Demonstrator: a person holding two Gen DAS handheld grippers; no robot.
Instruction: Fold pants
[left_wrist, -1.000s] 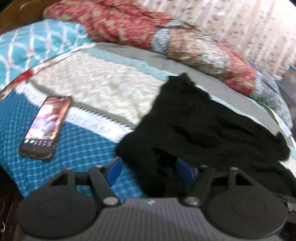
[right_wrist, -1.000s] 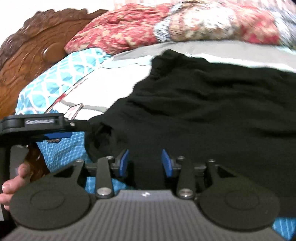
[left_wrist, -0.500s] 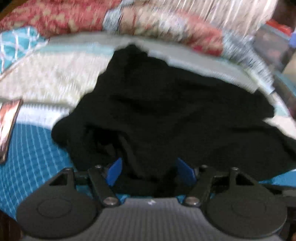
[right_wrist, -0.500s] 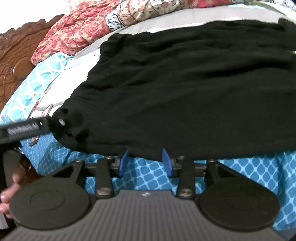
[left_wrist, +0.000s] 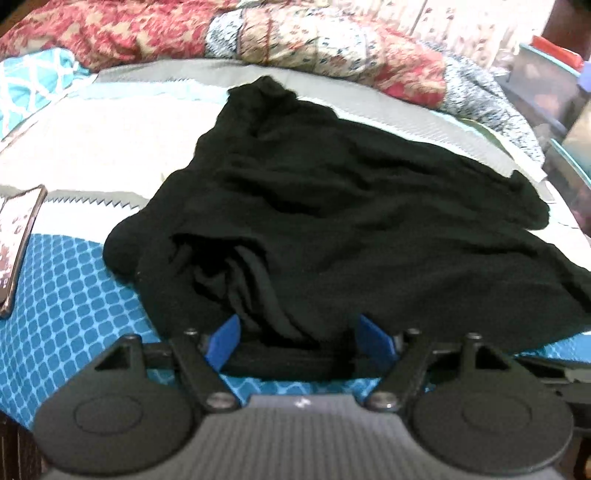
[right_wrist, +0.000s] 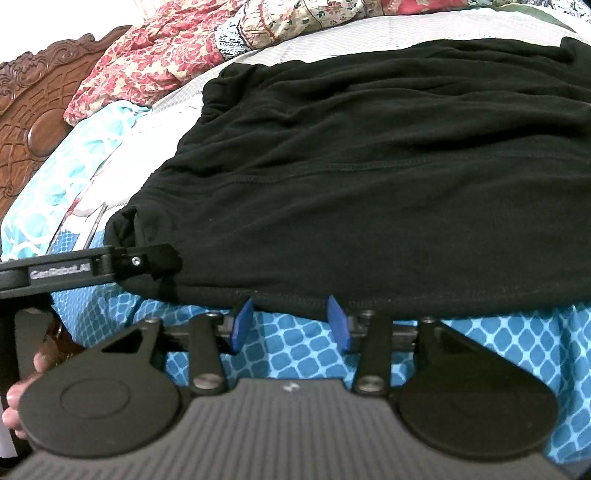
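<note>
Lying on the bed (left_wrist: 74, 295), the black pants (left_wrist: 351, 206) are spread across the blue-checked and white bedspread, roughly flat with wrinkles, a bunched opening of folds at the near left corner. Far edge of pants reaches the grey stripe of the cover; near hem sits at the front edge of the bed.

Left claw (left_wrist: 297, 338): blue pads apart, jaws opening. Bunched fabric of the near hem lies between the pads; pads do not appear to press on it.

Right claw (right_wrist: 290, 325): blue pads apart, jaws opening. Pad tips sit at the near hem of the pants (right_wrist: 369, 166); only the hem edge reaches the gap, bare bedspread shows between the pads lower down. No pinch seen.

In the right wrist view the left claw's black finger rests on the left corner of the pants; a hand (right_wrist: 22, 391) shows below it.

A phone (left_wrist: 16, 236) lies on the bed to the left, apart from the pants. A patterned red quilt (left_wrist: 147, 33) is heaped along the far side. A carved wooden headboard (right_wrist: 33, 110) stands at far left.
</note>
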